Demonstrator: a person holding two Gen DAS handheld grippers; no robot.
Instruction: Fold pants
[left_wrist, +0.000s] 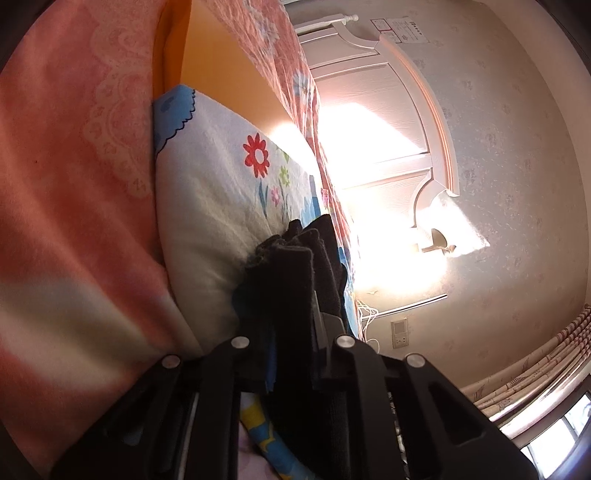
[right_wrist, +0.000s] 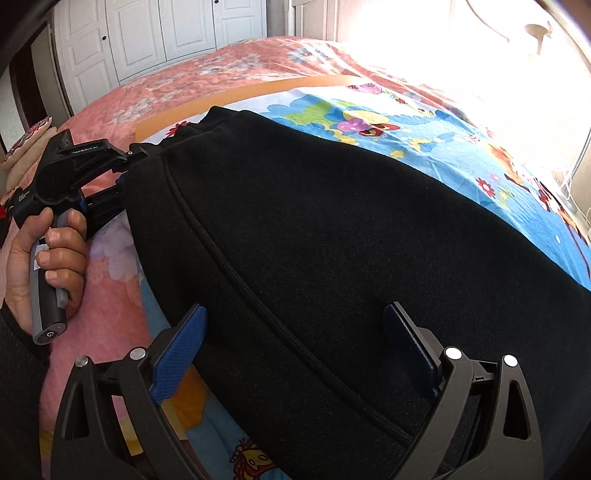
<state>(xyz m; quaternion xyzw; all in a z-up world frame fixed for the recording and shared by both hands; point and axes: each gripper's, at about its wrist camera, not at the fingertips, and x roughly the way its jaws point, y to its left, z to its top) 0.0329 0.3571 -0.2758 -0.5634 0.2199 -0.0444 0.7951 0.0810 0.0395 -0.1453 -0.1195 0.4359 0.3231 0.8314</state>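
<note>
Black pants (right_wrist: 332, 229) lie spread on a floral blue sheet (right_wrist: 424, 133) on the bed. My right gripper (right_wrist: 295, 325) is open just above the pants, its blue fingers (right_wrist: 181, 354) wide apart with nothing between them. My left gripper (right_wrist: 125, 173) shows in the right wrist view at the pants' far left edge, held by a hand. In the left wrist view the left gripper (left_wrist: 291, 295) is shut on a bunched black fold of the pants (left_wrist: 291, 266), which hides the fingertips.
A pink floral bedspread (right_wrist: 177, 81) covers the bed, with an orange board (right_wrist: 240, 96) under the sheet. A white headboard (left_wrist: 388, 110) and wall stand at the bed's end, sunlit. White wardrobe doors (right_wrist: 155, 29) are beyond the bed. A pink blanket (left_wrist: 66, 184) lies at the left.
</note>
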